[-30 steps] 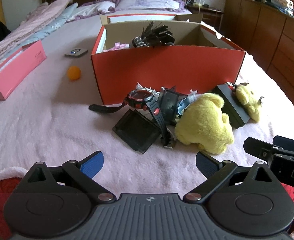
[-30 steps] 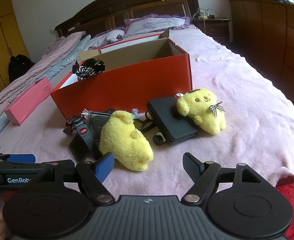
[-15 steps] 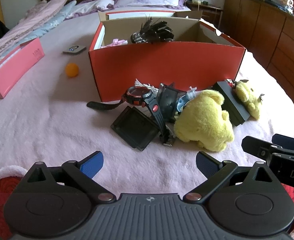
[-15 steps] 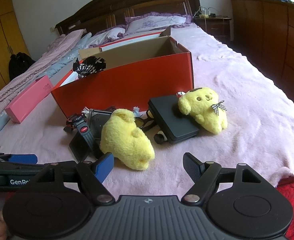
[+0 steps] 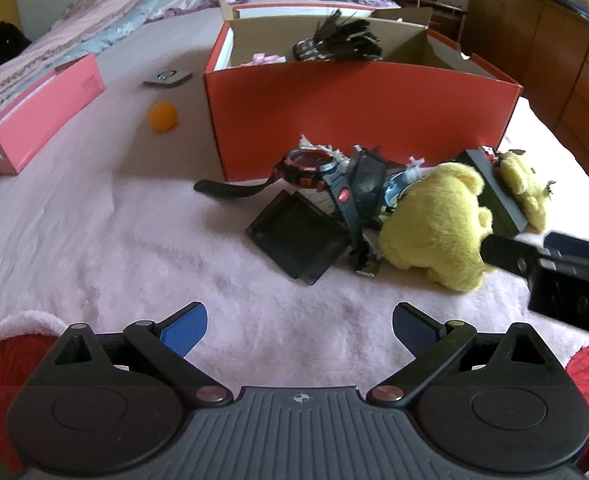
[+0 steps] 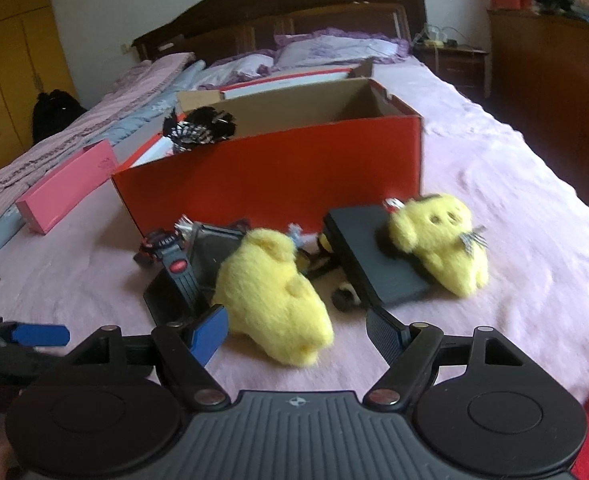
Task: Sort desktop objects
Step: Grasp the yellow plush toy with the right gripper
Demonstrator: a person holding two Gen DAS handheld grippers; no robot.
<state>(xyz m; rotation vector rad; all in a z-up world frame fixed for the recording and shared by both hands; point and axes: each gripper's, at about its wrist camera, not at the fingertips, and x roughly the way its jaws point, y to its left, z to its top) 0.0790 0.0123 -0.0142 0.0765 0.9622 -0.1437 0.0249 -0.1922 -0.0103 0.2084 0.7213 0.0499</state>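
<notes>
A pile of objects lies on the pink bedspread before an open red box [image 5: 358,116] [image 6: 278,176]. It holds a large yellow plush [image 5: 434,224] [image 6: 274,292], a small yellow plush [image 5: 522,184] [image 6: 442,240] on a black case [image 6: 370,256], a black-and-red watch [image 5: 310,164] [image 6: 166,246] and a black flat case [image 5: 298,236]. My left gripper [image 5: 300,330] is open and empty, short of the pile. My right gripper [image 6: 298,332] is open, its fingers on either side of the near end of the large plush.
A black feathered item [image 5: 338,44] [image 6: 198,128] sits inside the red box. A pink box [image 5: 42,112] [image 6: 66,188], an orange ball [image 5: 163,117] and a small dark square item [image 5: 167,78] lie to the left. Wooden cabinets [image 5: 566,52] stand at the right.
My right gripper has moved forward to the large yellow plush, which now lies between its fingers. My left gripper has tilted and shifted slightly; both stay open.
</notes>
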